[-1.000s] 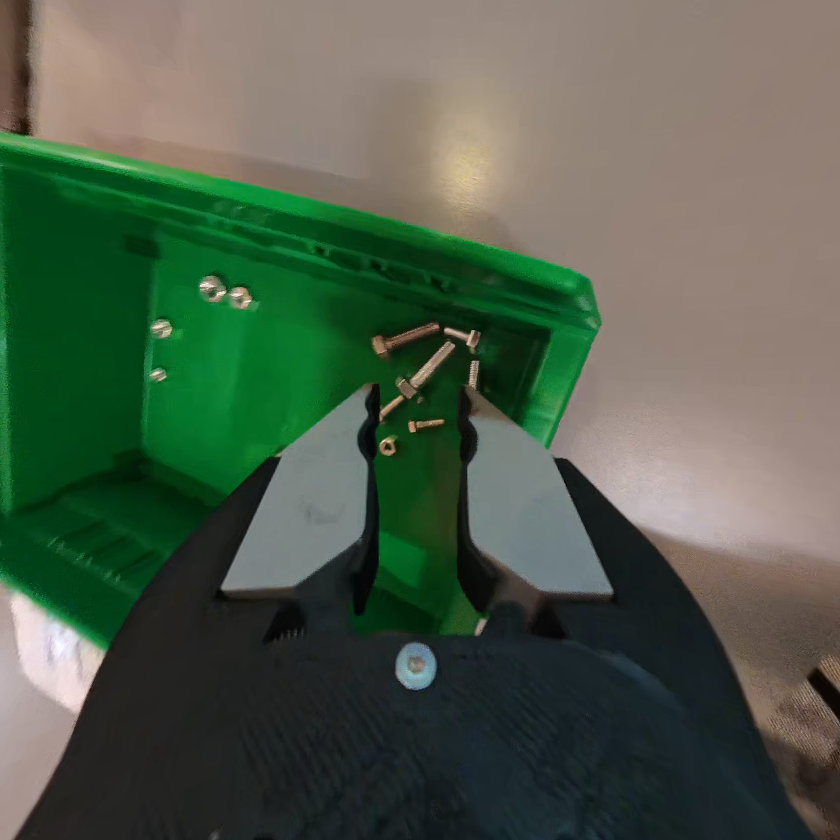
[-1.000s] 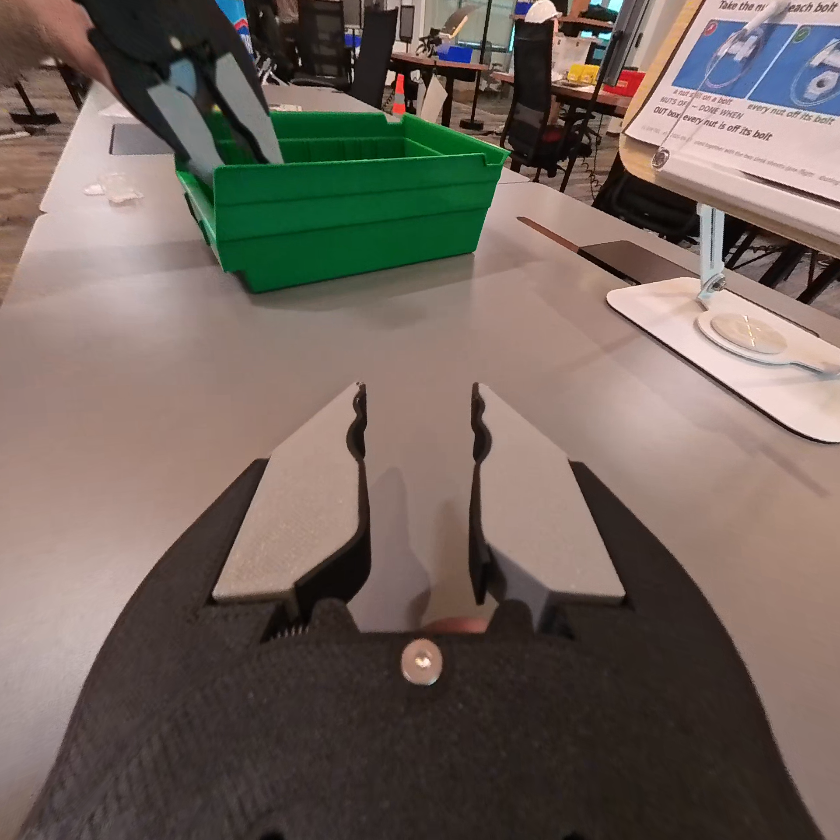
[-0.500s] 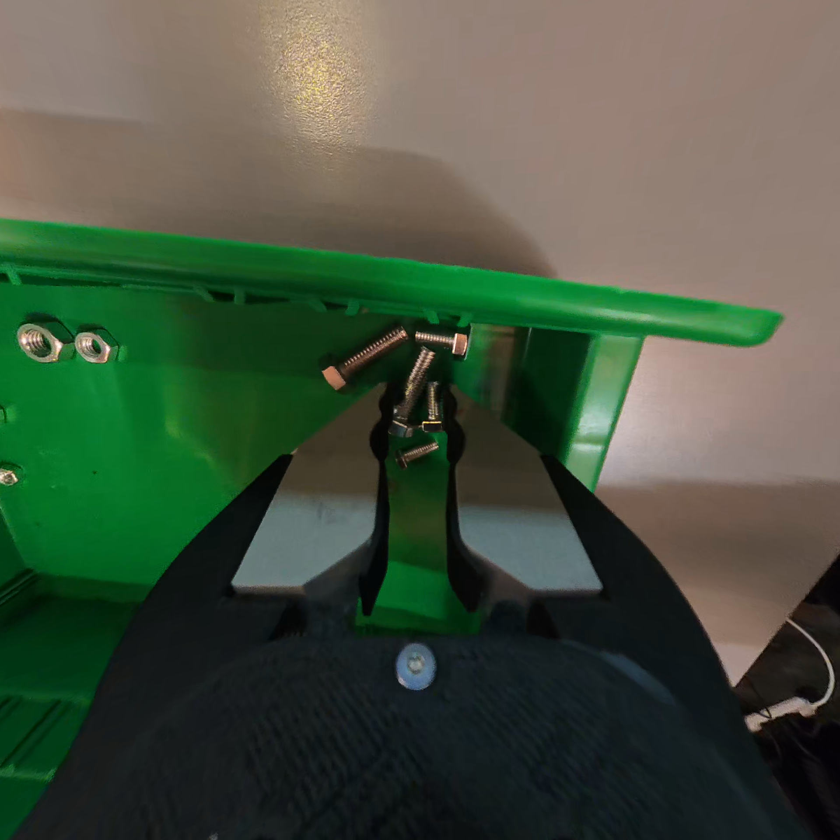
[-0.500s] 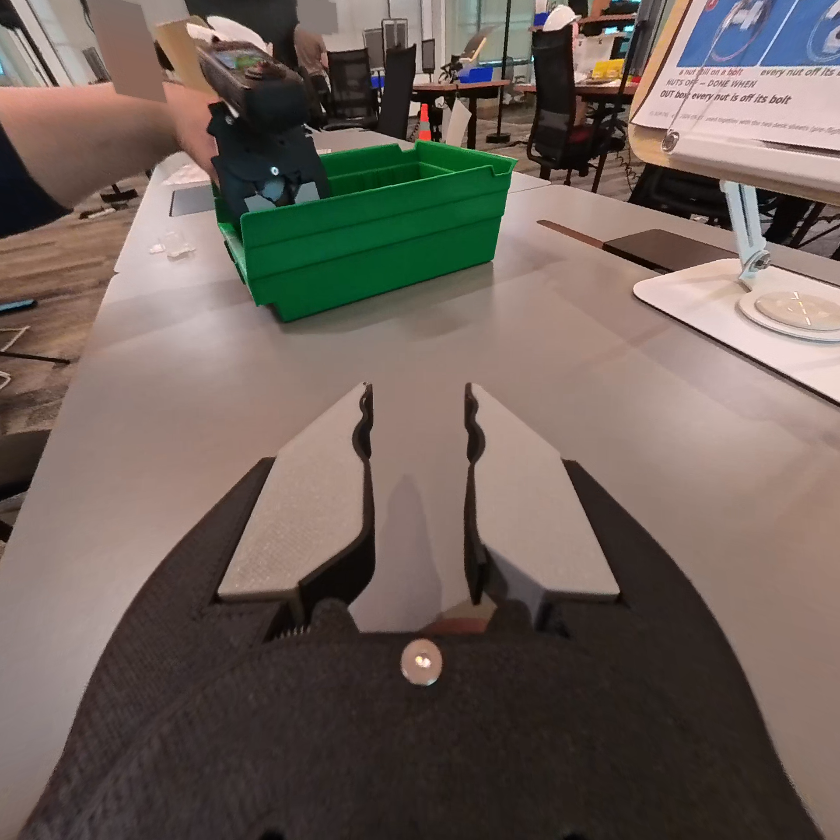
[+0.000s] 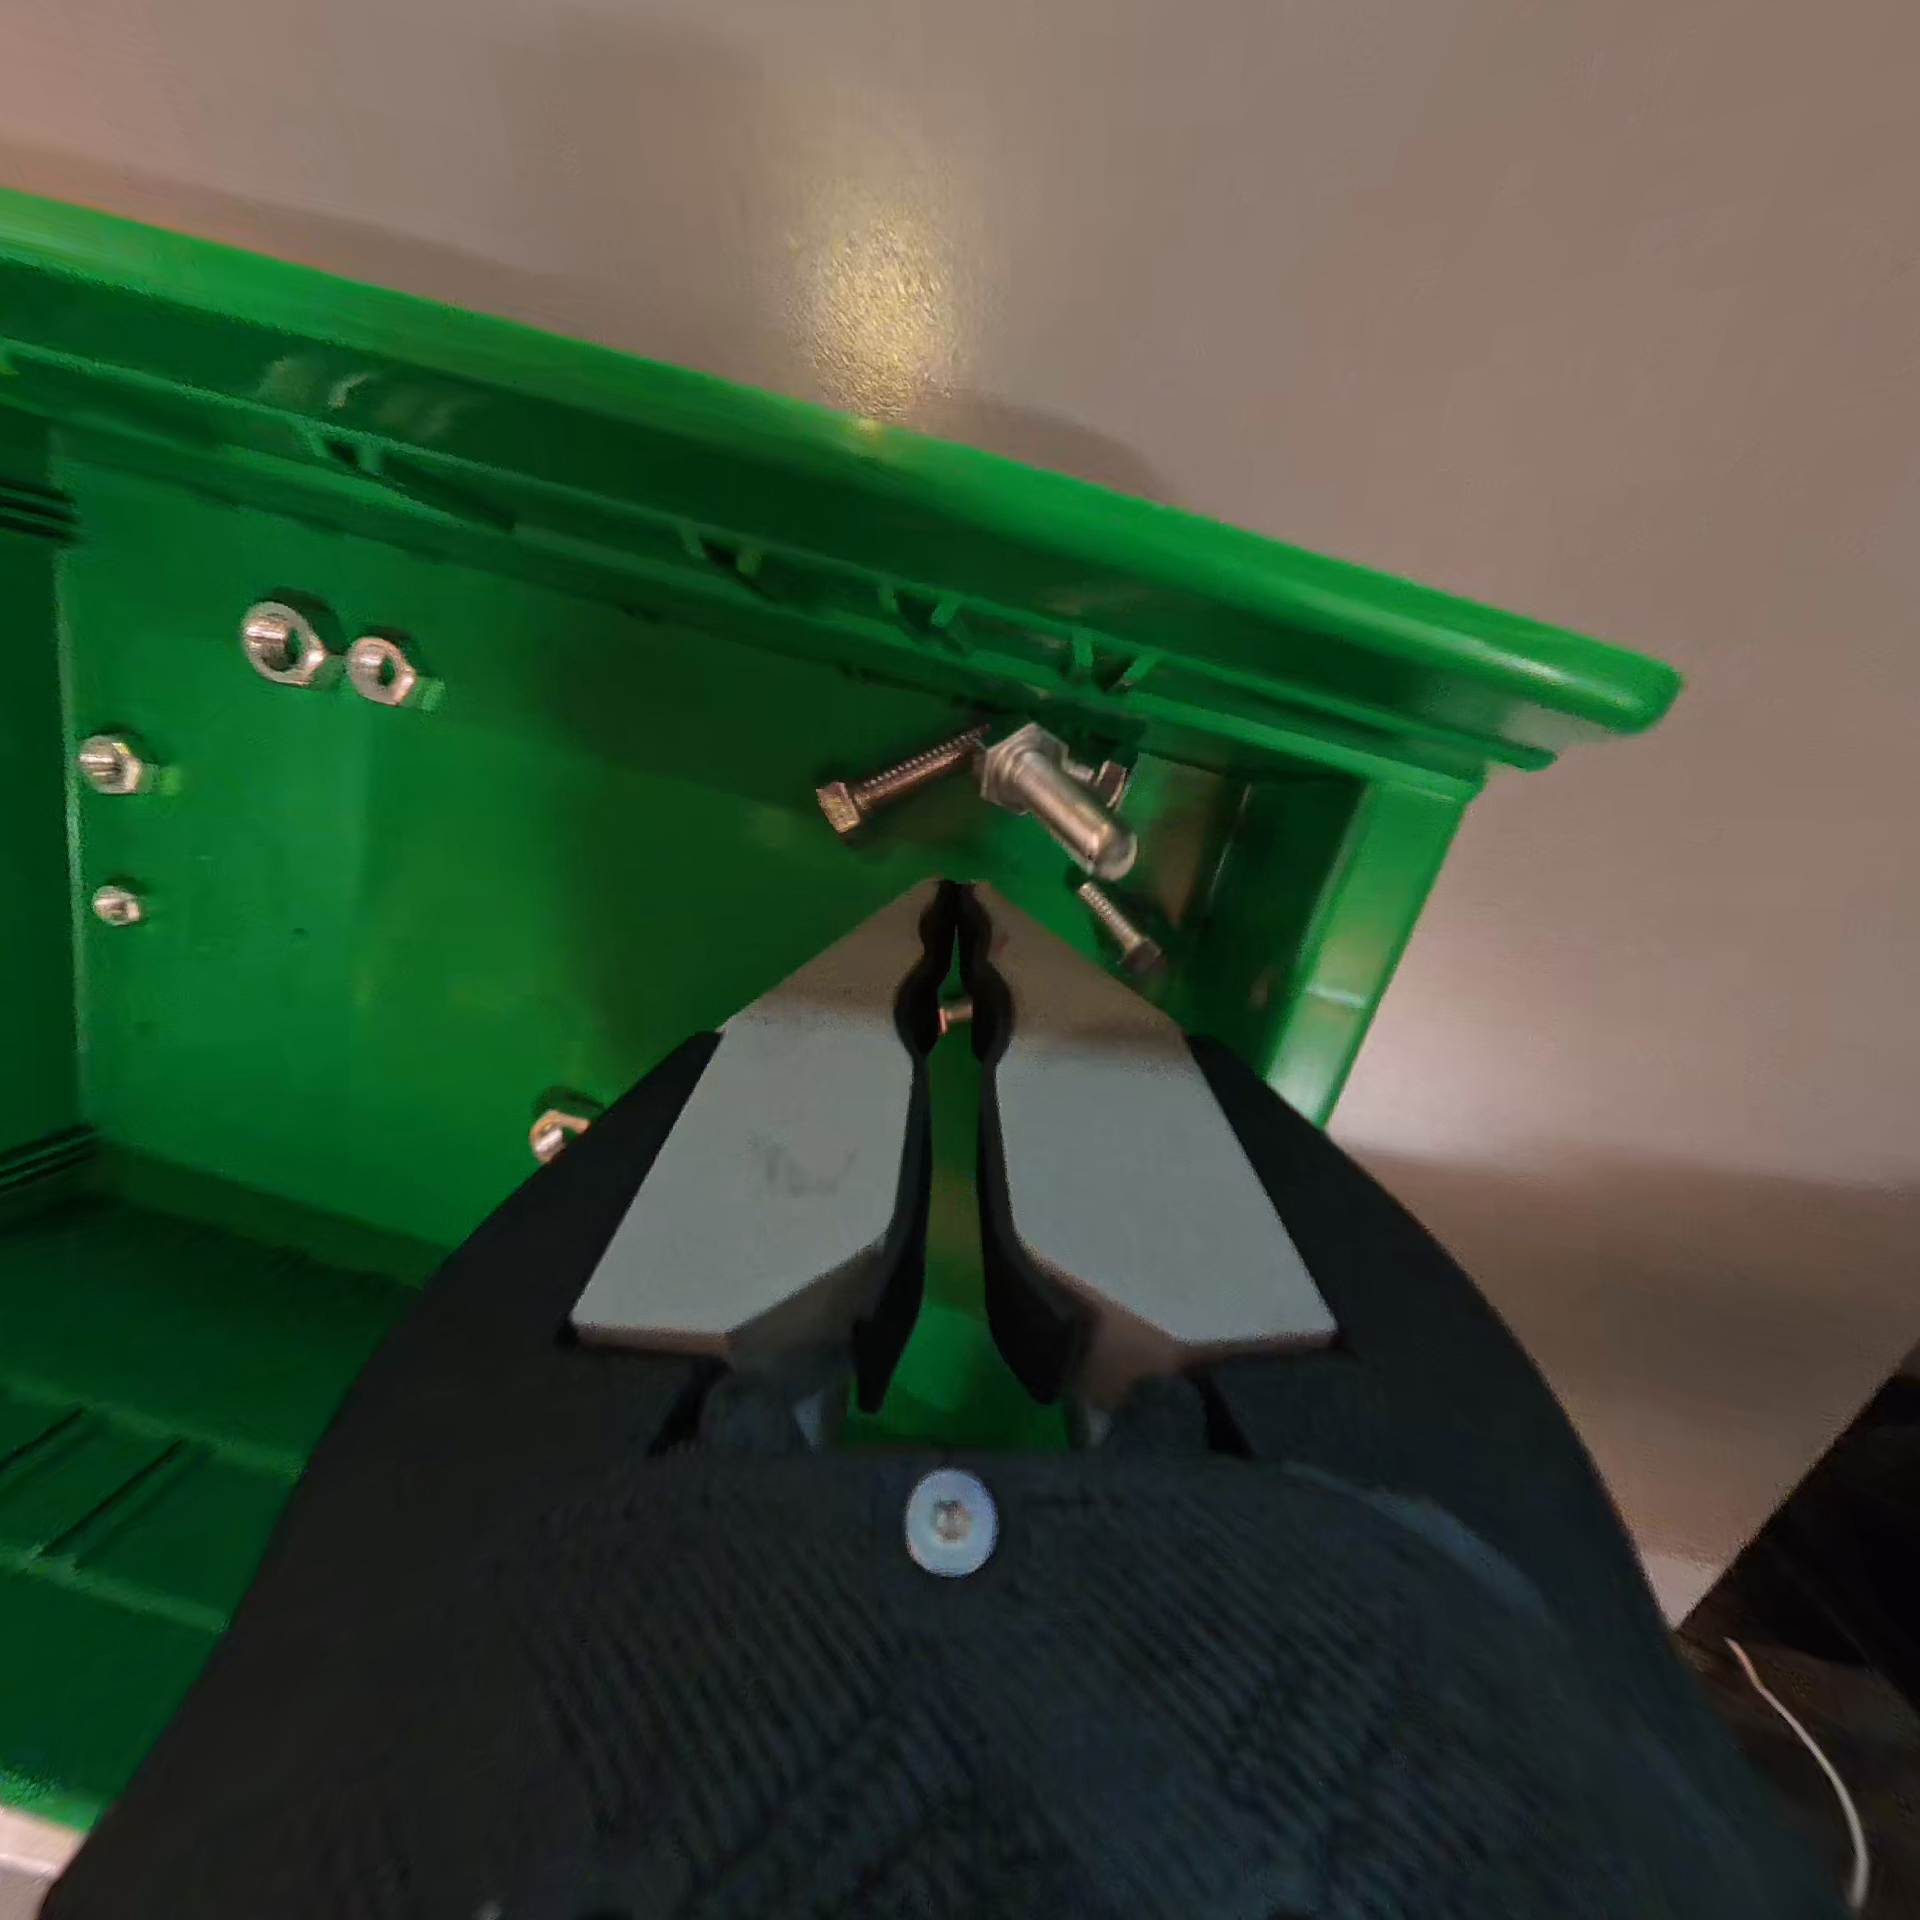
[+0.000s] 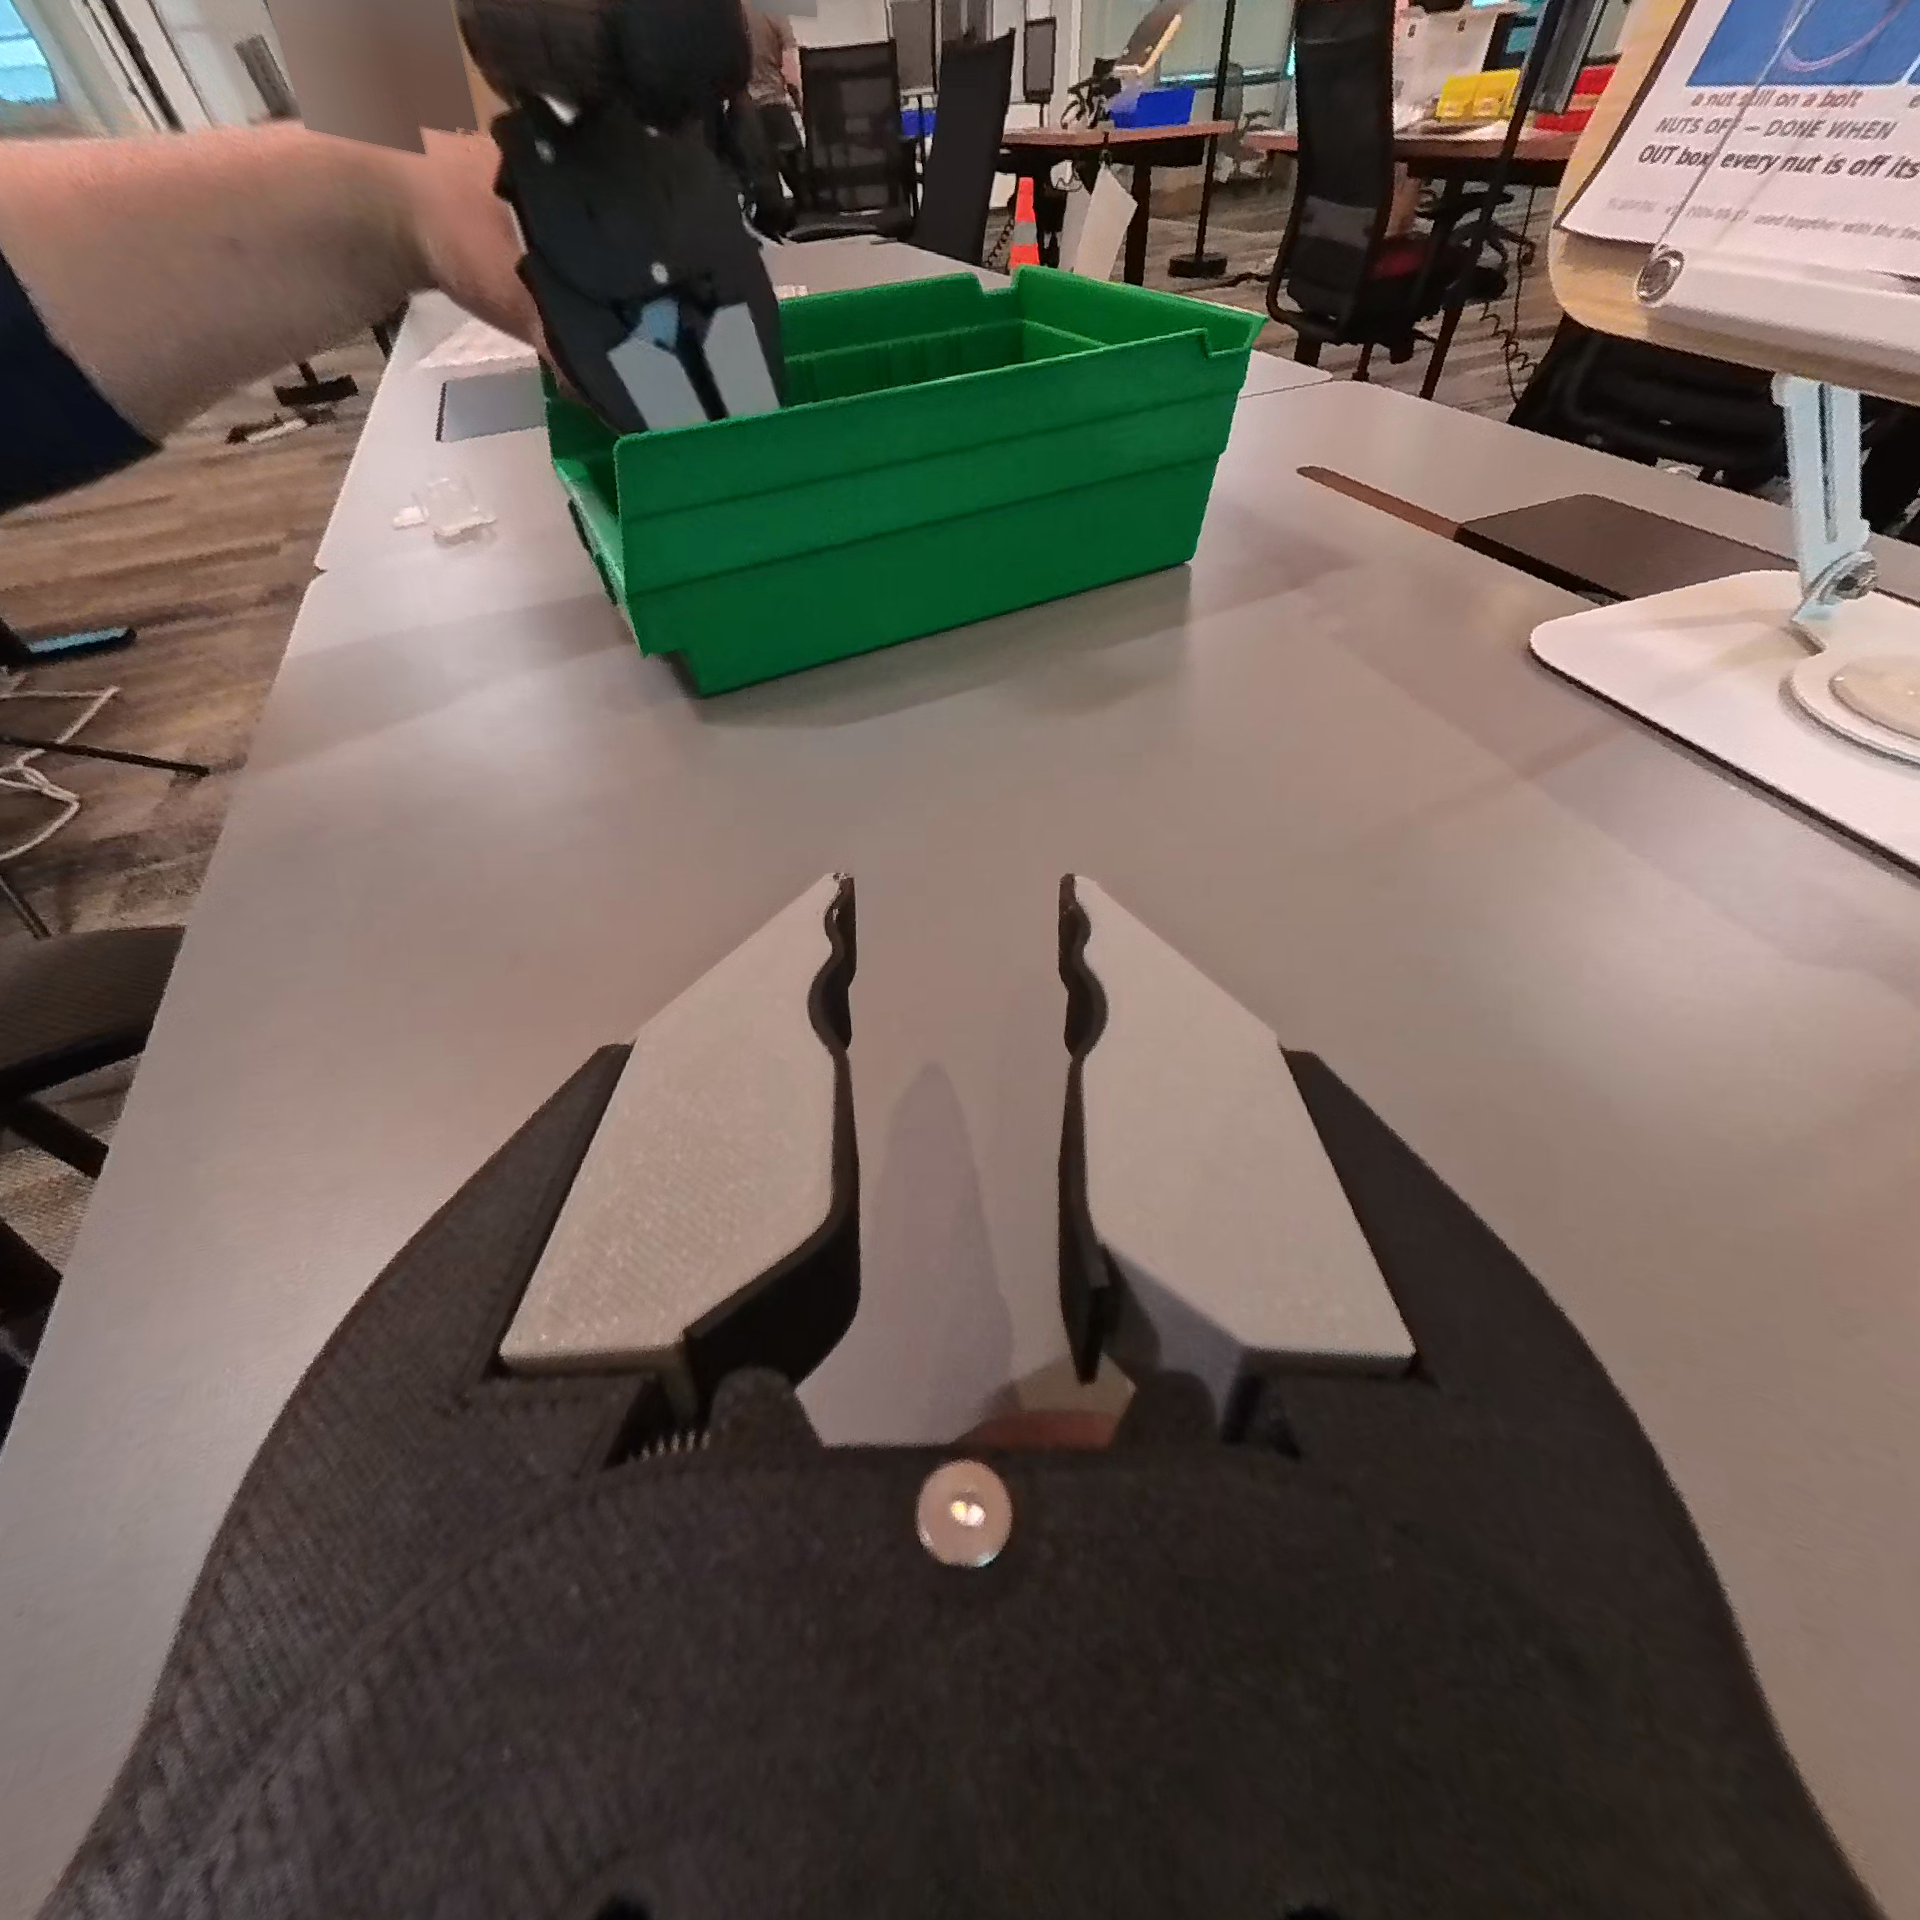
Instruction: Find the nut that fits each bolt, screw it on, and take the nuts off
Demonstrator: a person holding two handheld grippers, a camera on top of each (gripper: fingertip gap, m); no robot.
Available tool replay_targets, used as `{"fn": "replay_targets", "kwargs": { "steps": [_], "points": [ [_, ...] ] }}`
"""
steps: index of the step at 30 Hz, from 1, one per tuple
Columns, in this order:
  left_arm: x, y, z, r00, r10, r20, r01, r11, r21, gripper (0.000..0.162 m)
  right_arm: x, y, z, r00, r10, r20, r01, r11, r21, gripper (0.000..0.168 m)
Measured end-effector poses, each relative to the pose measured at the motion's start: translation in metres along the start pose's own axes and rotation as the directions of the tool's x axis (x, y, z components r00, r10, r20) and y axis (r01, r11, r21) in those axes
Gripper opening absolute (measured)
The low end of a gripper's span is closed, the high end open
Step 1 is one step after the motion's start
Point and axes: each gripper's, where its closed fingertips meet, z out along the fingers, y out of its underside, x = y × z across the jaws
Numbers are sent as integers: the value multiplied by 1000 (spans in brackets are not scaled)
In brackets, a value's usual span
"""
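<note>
Left wrist view, left to right: green bin fills the left and centre of the frame, on the grey table. Two nuts side by side upper left on the bin floor, two smaller ones below them near the left wall. Another nut peeks out at the left gripper's black body, centre left. Left gripper sits inside the bin, fingers nearly together at the tips; a small bolt shows in the gap farther back, cannot tell if it is gripped. Thin bolt, thick bolt and short bolt cluster in the bin's right corner above the tips. Right wrist view: right gripper over bare table, jaws apart, holding nothing; bin upper centre, white stand at right.
</note>
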Motion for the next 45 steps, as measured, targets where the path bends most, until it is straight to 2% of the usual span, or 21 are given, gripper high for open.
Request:
{"fn": "replay_targets", "kwargs": {
  "steps": [5, 9, 11, 14, 15, 18, 22, 25, 26, 28, 35, 37, 39, 41, 43, 45],
  "points": [
    [9, 8, 16, 996, -71, -50, 69, 997, -31, 0, -2, 1, -1, 1000, 4, 6, -4, 1000, -2, 36],
    [10, 11, 10, 998, -48, -41, 47, 999, -17, 0, -2, 1, 0, 1000, 11, 8, -11, 1000, -7, 36],
    [6, 12, 5, 996, -84, -28, 83, 996, -11, 5, -1, 1, 0, 1000, 18, 10, -17, 1000, -6, 36],
    [19, 11, 2, 984, -135, -118, 133, 991, -20, 13, -1, 2, 0, 1000, 23, 13, -23, 1000, -10, 36],
    [24, 12, 2, 978, -149, -143, 146, 989, -33, 6, -1, 2, 0, 1000, 22, 12, -22, 1000, -12, 36],
    [18, 13, 6, 983, -151, -104, 145, 987, -65, 13, -1, 2, 1, 1000, 17, 10, -17, 1000, -15, 35],
    [18, 10, 13, 976, -175, -130, 163, 982, -96, 17, -1, 2, 1, 1000, 20, 11, -19, 1000, -17, 35],
    [2, 10, 18, 992, -124, -22, 120, 984, -131, 8, -1, 2, 0, 1000, 23, 9, -23, 1000, -12, 34],
    [2, 10, 18, 994, -112, -15, 109, 983, -146, 8, 0, 2, 0, 1000, 23, 9, -23, 1000, -11, 34],
    [-7, 8, 19, 994, -101, 46, 107, 983, -150, 18, -1, 2, 0, 1000, 22, 8, -22, 1000, -11, 34],
    [-3, 6, 19, 987, -162, 19, 163, 985, -53, 8, -5, 3, 1, 1000, 15, 18, -15, 1000, -23, 33],
    [-10, 11, 17, 989, -113, 98, 116, 993, -27, 7, -5, 3, 1, 1000, 19, 20, -18, 1000, -20, 32],
    [-25, 16, 1, 969, -123, 216, 123, 992, 14, 8, -4, 2, 0, 999, 34, 26, -34, 999, -15, 32],
    [-33, 9, -32, 936, -144, 322, 116, 988, 104, 7, -3, 1, -2, 998, 48, 38, -48, 999, -10, 32],
    [-28, -15, -73, 892, -132, 432, 46, 978, 203, 8, -3, -1, -3, 996, 66, 68, -64, 998, -20, 32],
    [-3, -57, -106, 857, -63, 511, -89, 959, 269, 7, -12, -6, -3, 985, 109, 137, -106, 994, -29, 32]
  ]
}}
